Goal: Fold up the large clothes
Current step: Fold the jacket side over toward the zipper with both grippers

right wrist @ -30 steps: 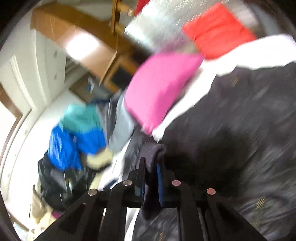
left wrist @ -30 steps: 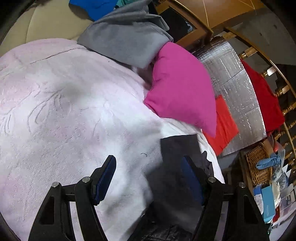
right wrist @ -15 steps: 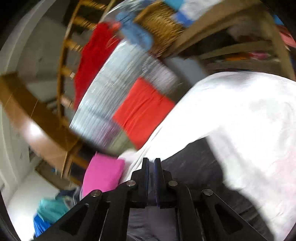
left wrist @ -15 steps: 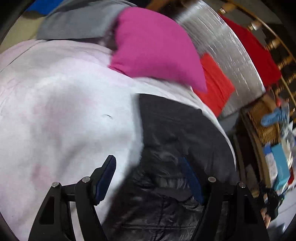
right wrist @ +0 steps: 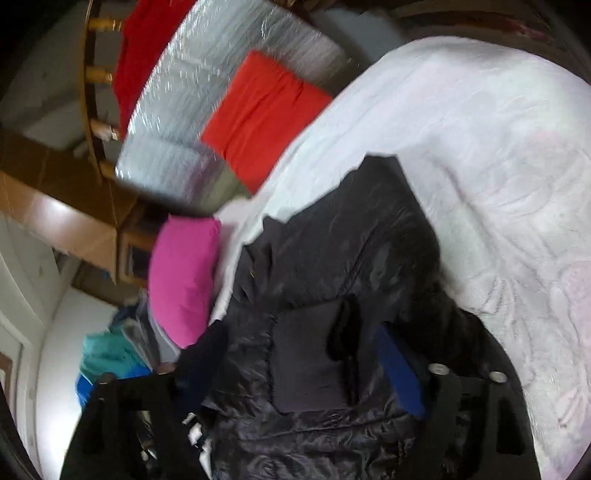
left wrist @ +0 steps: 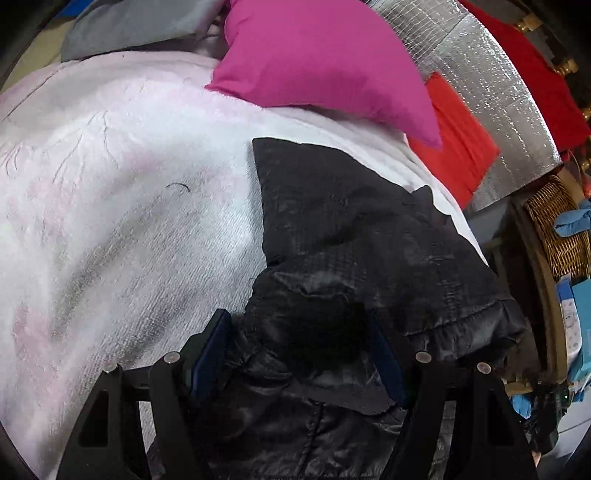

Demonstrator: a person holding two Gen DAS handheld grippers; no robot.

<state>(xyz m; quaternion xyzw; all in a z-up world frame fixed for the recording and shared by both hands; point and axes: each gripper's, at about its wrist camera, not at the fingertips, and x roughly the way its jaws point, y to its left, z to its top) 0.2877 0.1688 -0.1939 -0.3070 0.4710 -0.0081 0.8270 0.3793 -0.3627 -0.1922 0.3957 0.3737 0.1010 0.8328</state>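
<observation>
Left wrist view: both claws wide open over one black jacket

Left gripper (left wrist: 299,347): jaws spread wide, blue pads on either side of a bunched fold of the black jacket (left wrist: 369,251). Fabric lies between the pads, but they are not pinched on it. Nothing held.

Right gripper (right wrist: 306,362): also spread wide. The left finger is blurred and dark; the right blue pad (right wrist: 399,369) is clear. A flat dark grey flap of the jacket (right wrist: 332,258) sits between the fingers, with no clamping visible. This frame is motion-blurred, so fine contact cannot be judged.

Counts:
- 1 black quilted, shiny jacket, spread on the pale pink blanket (left wrist: 110,203). In the left wrist view it covers the lower right part of the bed, with one squared corner pointing up toward the pillow.
- 1 magenta pillow (left wrist: 325,62), near the jacket's far corner, not touching it.
- 1 orange-red cushion (left wrist: 458,140), leaning on the silver foil panel (left wrist: 498,96).
- 1 red cloth (left wrist: 535,70), hung beyond the panel.
- 1 grey garment (left wrist: 136,26), at the far edge next to the pillow.
- 1 wicker basket (left wrist: 561,229), off the right side of the bed.
- Teal and blue clothes (right wrist: 107,362) piled on the floor, seen in the right wrist view; the number of pieces is unclear.
</observation>
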